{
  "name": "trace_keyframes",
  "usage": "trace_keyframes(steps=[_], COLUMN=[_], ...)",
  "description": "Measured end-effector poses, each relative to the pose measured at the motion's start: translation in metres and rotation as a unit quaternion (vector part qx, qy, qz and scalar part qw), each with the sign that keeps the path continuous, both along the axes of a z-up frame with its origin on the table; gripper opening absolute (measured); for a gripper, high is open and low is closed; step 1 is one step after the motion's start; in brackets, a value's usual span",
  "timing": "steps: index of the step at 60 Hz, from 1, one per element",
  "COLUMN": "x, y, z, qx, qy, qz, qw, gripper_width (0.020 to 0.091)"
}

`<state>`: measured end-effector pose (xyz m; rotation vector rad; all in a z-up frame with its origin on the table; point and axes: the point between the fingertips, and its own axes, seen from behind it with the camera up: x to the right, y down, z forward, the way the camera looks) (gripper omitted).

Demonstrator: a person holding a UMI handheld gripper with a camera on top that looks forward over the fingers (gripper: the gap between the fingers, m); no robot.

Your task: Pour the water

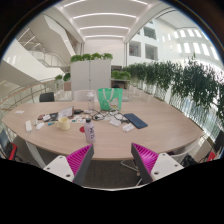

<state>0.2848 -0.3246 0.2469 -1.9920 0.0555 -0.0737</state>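
A small upright bottle [89, 130] with a reddish band stands near the front edge of a long oval wooden table [160, 128], well beyond my fingers. Around it lie small items too far off to name: a yellowish thing [65, 123] and some white things [43, 122]. My gripper [110, 152] is open and holds nothing; its magenta pads [80, 158] stand wide apart below the table's near edge. It hangs over the floor, some way short of the table.
A dark flat folder [135, 121] lies right of the bottle, and a green object [110, 98] stands at the table's far side. Chairs [47, 97] surround the table. Tall green plants [185, 85] line the right side. White cabinets [90, 73] stand behind.
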Motion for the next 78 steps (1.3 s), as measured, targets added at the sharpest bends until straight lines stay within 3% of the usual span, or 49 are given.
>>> trace_keyframes(steps=[3, 7, 9, 20, 30, 44, 46, 49, 53, 59, 69, 78], x=[0.002, -0.007, -0.043, -0.084, -0.119, -0.120, -0.117, -0.118, -0.116, -0.123, -0.116, -0.097], y=[0.008, 0.018, 0.026, 0.115, 0.227, 0.344, 0.355, 0.368, 0.378, 0.385, 0.399, 0.426], z=[0.014, 0.004, -0.001, -0.076, -0.143, -0.181, -0.180, -0.187, -0.184, -0.182, -0.184, -0.097], qx=[0.042, 0.072, 0.074, 0.091, 0.081, 0.076, 0.077, 0.078, 0.091, 0.108, 0.053, 0.071], qy=[-0.005, -0.012, -0.017, 0.001, -0.009, 0.021, 0.027, 0.032, 0.024, 0.031, 0.056, -0.043], qz=[0.017, 0.034, 0.032, 0.038, 0.067, 0.022, 0.012, 0.010, -0.005, 0.006, -0.005, -0.007], qw=[0.999, 0.997, 0.997, 0.995, 0.994, 0.997, 0.997, 0.996, 0.996, 0.994, 0.997, 0.997], gripper_width=[0.0827, 0.0828, 0.0826, 0.0827, 0.0824, 0.0807, 0.0757, 0.0539, 0.0536, 0.0490, 0.0414, 0.0399])
